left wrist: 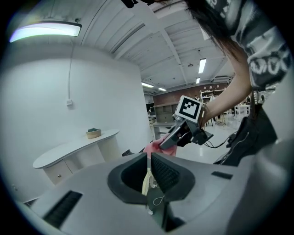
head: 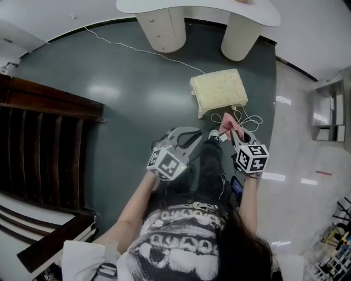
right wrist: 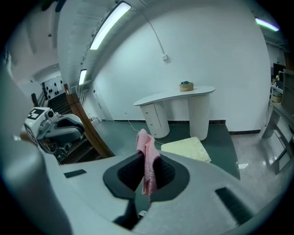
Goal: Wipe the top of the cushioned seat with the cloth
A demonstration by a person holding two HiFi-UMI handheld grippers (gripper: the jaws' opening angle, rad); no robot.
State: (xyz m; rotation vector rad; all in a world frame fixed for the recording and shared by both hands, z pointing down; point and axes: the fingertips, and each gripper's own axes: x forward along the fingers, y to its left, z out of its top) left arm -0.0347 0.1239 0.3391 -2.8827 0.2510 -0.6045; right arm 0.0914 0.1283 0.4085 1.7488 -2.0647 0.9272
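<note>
The cushioned seat point(head: 218, 91) is a pale yellow square pad lying on the dark green floor, also visible in the right gripper view point(right wrist: 186, 149). My right gripper point(head: 233, 131) is shut on a pink cloth point(head: 228, 123), held in the air just short of the seat's near edge. The cloth point(right wrist: 147, 160) hangs limp between the jaws. My left gripper point(head: 192, 133) hovers to the left of the right one, shut with nothing in it. From the left gripper view the right gripper point(left wrist: 161, 145) and cloth point(left wrist: 154, 148) show ahead.
A white curved table point(head: 197, 8) on two pedestals stands beyond the seat. A white cable point(head: 137, 49) runs across the floor to the seat. Dark wooden slatted furniture point(head: 44, 137) fills the left. Pale tiled floor point(head: 307, 164) lies to the right.
</note>
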